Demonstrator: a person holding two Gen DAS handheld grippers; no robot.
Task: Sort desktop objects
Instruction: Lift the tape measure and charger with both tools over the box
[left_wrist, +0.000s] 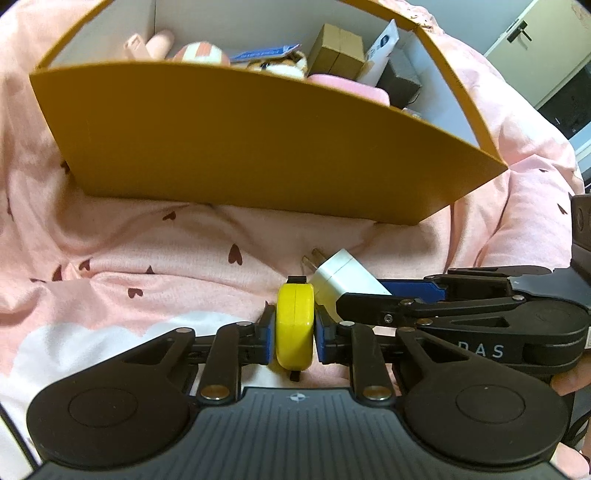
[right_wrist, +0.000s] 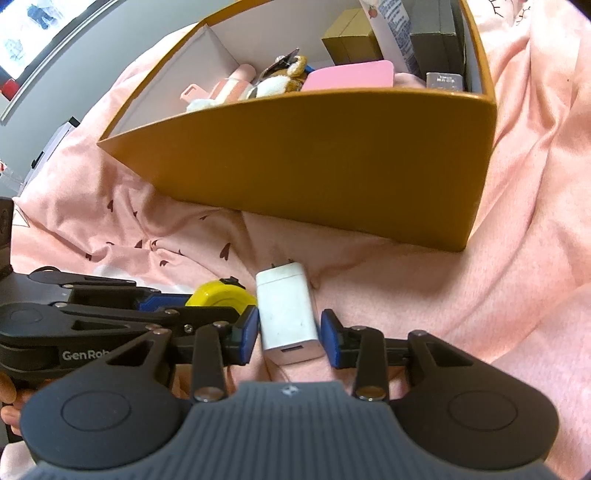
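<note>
I'm clamping the yellow tape measure (left_wrist: 294, 325) in my left gripper (left_wrist: 294, 334) while my right gripper (right_wrist: 290, 334) is straddling the white charger (right_wrist: 287, 314) unclenched, its long axis pointing prongs-first toward the orange box (right_wrist: 332, 158) ahead.

Tape measure (left_wrist: 294, 325) left of charger (right_wrist: 286, 314), both on bedspread (left_wrist: 129, 258) before box (left_wrist: 258, 147).

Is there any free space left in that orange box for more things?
The orange box is bare at its left end, between the wall and the pink case. From the plush toy rightward it is crowded. The pink cloth right of the charger lies open.
</note>
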